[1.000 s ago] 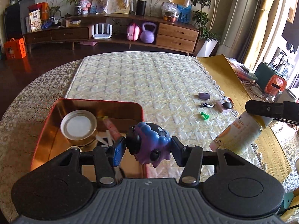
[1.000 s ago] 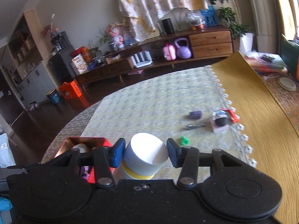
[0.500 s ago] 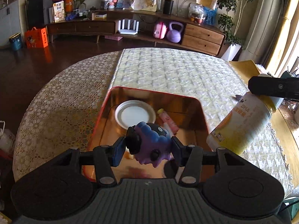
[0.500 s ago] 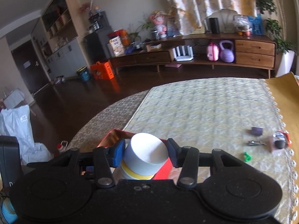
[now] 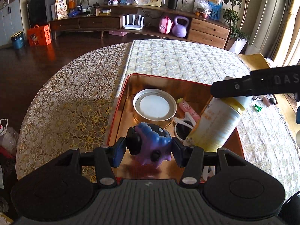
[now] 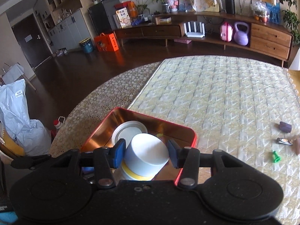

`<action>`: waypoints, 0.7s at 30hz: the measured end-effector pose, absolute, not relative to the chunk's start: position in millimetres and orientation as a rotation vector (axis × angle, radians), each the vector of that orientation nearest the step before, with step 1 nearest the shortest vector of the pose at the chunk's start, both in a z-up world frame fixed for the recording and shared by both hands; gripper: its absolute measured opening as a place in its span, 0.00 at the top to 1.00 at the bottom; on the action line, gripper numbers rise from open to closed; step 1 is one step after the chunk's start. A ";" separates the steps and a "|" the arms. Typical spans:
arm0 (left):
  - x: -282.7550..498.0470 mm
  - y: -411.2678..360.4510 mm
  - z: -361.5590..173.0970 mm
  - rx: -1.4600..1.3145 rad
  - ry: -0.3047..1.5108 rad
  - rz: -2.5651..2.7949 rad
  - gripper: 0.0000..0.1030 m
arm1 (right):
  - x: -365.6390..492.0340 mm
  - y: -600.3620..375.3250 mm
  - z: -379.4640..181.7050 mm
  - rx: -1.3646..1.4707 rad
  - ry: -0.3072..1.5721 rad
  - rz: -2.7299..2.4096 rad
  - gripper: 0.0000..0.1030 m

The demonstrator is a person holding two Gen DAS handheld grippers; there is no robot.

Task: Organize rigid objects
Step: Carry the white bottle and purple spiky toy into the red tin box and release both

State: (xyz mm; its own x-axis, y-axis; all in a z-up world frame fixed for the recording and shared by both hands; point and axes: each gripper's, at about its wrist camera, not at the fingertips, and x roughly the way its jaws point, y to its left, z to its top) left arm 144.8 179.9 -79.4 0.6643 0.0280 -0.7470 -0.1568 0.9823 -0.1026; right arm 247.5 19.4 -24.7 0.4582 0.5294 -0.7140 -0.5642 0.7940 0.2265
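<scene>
Bottle (image 5: 215,123) hides part of tin (image 5: 120,112).

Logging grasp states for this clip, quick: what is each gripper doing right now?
Left gripper: shut on the knobbly purple-and-blue rubber toy.
Right gripper: shut on the white-capped cream plastic bottle.

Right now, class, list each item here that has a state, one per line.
Left gripper: shut on purple toy.
Right gripper: shut on white-capped bottle, tilted over the tin.
Red tin: open, holding items.
Round lid: lying flat in tin.
</scene>
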 end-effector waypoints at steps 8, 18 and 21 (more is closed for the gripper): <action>149.0 182.4 -90.2 -0.173 0.844 0.099 0.50 | 267.4 30.9 -43.6 -0.025 0.943 0.668 0.54; 147.7 180.3 -92.4 -0.175 0.869 0.081 0.50 | 296.0 37.7 -61.5 0.047 0.992 0.609 0.53; 149.8 177.8 -94.3 -0.162 0.878 0.083 0.50 | 300.6 38.0 -66.5 0.060 1.007 0.593 0.53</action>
